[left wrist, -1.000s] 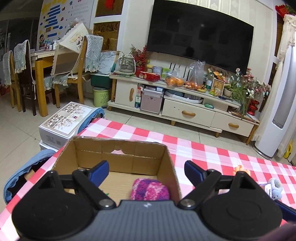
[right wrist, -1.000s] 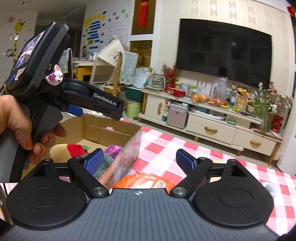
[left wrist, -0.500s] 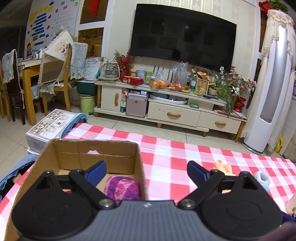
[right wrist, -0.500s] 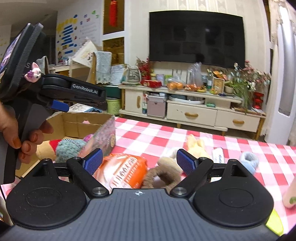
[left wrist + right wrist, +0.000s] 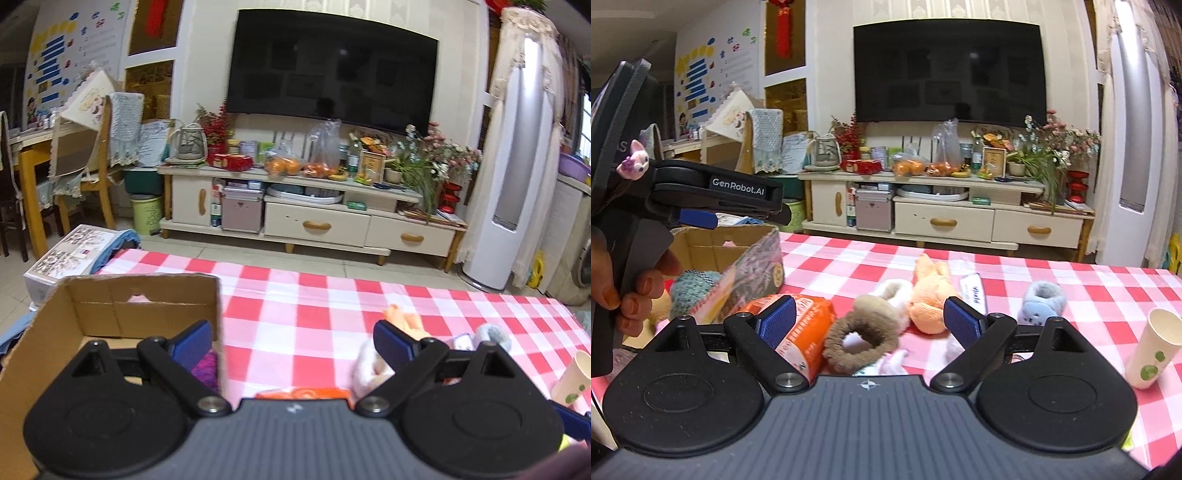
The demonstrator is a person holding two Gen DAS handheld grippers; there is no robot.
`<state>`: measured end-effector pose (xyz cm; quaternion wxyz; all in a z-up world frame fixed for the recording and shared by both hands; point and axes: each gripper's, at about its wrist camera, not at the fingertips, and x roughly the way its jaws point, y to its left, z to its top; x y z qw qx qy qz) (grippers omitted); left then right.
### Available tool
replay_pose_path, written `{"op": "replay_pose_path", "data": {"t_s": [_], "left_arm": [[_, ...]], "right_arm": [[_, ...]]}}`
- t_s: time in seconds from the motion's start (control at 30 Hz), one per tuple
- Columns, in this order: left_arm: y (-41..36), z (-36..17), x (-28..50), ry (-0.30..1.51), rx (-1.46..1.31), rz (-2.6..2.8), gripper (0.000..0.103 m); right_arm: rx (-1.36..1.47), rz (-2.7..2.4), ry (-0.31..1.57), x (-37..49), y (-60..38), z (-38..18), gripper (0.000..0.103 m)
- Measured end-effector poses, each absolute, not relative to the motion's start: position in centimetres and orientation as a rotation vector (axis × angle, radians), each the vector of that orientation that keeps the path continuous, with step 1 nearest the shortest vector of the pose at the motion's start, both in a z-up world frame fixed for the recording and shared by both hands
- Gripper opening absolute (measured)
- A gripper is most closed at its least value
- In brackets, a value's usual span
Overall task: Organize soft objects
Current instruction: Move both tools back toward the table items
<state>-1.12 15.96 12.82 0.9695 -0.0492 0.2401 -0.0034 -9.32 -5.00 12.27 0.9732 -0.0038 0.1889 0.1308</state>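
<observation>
Change: since a second ago both views have swung away from the cardboard box (image 5: 144, 306), which now sits at the lower left of the left wrist frame, and toward the loose pile on the checked tablecloth (image 5: 317, 310).
Left gripper (image 5: 291, 339): its jaws have just been opening a little further and now stand wide, nothing between the pads (only bare cloth shows in the gap).
Right gripper (image 5: 868, 321): jaws spread wide, gripping nothing; the brown fuzzy ring (image 5: 862, 341) lies in the gap, not pinched.
Meaning: likely a drop into the box is done and the next pick is being lined up.
In the box: a purple knit piece (image 5: 205, 369) at lower left of the left view; a teal knit ball (image 5: 692, 290) at left of the right view.
Still out: orange packet (image 5: 807, 325) just beside the box, cream slipper (image 5: 895, 295), peach plush (image 5: 932, 295) at centre, blue slipper (image 5: 1043, 301) to the right.
Look: all fluffy or knitted and slumped, so they should squash under the pads.
Not soft: a paper cup (image 5: 1152, 350) at lower right (probably stays).
</observation>
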Motion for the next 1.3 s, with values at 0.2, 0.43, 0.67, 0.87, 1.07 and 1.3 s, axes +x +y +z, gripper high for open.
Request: {"op": "replay_pose_path", "data": {"t_s": [0.2,0.43,0.67,0.87,1.07,1.3], "left_arm": [[13.6,12.5,-1.9,0.483,-0.054,-0.059,0.094],[11.9,12.1,-2.4,0.485,-0.043,-0.101,0.094],[9.9,11.6,-2.6,0.500,-0.011,-0.137,0.094],[8.5,11.2,-2.7,0.508,-0.004,-0.169,0.094],[6.9,10.6,-3.0,0.519,0.023,-0.201,0.094],[4.9,9.8,-3.2,0.533,0.055,-0.237,0.094]], "right_arm": [[0.011,0.221,0.394,-9.9,-5.8,11.7,0.103],[0.031,0.166,0.402,-10.4,-6.0,11.5,0.103],[0.050,0.120,0.413,-10.7,-6.5,11.2,0.103],[0.066,0.083,0.418,-11.5,-6.7,10.8,0.103],[0.076,0.040,0.433,-12.0,-7.5,10.4,0.103],[0.120,-0.023,0.458,-12.9,-9.6,9.6,0.103]]}}
